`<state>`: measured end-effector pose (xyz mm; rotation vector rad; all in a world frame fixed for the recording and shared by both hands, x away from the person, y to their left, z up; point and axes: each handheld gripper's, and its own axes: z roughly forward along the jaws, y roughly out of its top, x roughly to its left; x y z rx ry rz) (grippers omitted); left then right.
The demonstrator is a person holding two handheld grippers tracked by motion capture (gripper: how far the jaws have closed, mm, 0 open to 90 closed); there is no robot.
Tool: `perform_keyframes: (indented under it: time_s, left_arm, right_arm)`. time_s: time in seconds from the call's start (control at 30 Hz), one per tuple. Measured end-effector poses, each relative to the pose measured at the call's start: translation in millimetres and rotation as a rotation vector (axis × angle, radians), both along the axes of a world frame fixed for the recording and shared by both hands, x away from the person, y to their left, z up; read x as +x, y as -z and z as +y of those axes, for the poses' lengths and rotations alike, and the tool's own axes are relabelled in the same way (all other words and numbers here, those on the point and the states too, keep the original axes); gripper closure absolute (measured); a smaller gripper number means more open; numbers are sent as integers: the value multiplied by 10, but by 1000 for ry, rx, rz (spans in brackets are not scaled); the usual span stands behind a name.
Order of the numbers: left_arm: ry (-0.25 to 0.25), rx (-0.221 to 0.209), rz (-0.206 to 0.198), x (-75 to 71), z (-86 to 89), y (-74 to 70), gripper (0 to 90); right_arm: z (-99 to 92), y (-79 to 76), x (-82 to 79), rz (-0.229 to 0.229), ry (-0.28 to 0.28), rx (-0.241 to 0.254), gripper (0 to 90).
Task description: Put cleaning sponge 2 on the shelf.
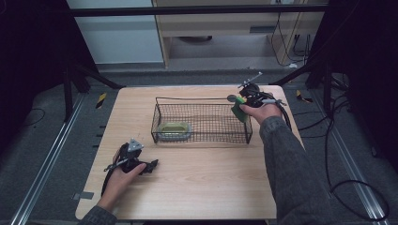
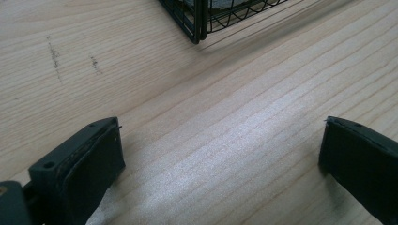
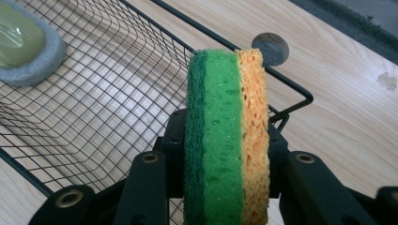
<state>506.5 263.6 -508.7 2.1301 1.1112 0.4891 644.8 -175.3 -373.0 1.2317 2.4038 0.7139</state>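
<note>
A green and yellow sponge (image 3: 227,136) stands on edge between the jaws of my right gripper (image 3: 226,154), which is shut on it. In the high view that gripper (image 1: 244,108) holds the sponge (image 1: 239,110) over the right end of a black wire basket (image 1: 202,139). Inside the basket at the left lies an olive-green pad on a grey base (image 1: 174,130), also seen in the right gripper view (image 3: 28,44). My left gripper (image 1: 151,165) rests on the table near the front left, open, with bare wood between its jaws (image 2: 220,154).
The light wooden table (image 1: 197,183) has free room in front of the basket. The basket's corner (image 2: 199,21) lies just ahead of the left gripper. A round grey cap (image 3: 270,47) sits in the tabletop beyond the basket's right rim. Cables trail on the floor at the right.
</note>
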Motion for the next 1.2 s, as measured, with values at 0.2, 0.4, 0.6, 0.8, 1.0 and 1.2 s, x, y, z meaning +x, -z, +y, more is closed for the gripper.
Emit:
perform_keyframes:
  time_s: [0.2,0.4,0.6,0.8,1.0,1.2]
  left_arm:
    - [1,0,-1,1,0,0,0]
    - [1,0,-1,3,-1,1,0]
    - [2,0,-1,4,-1,1,0]
    - [2,0,-1,6,-2,1,0]
    - [5,1,0,10,-2,0,0]
    - [6,1,0,11,-2,0,0]
  right_arm:
    - [-20,68,11,14,11,2,644]
    - [-49,151,40,24,18,10,643]
    - [-7,249,57,44,19,-5,643]
    - [38,335,72,58,18,-30,642]
    - [73,384,77,64,13,-49,641]
    - [116,430,64,76,4,-70,640]
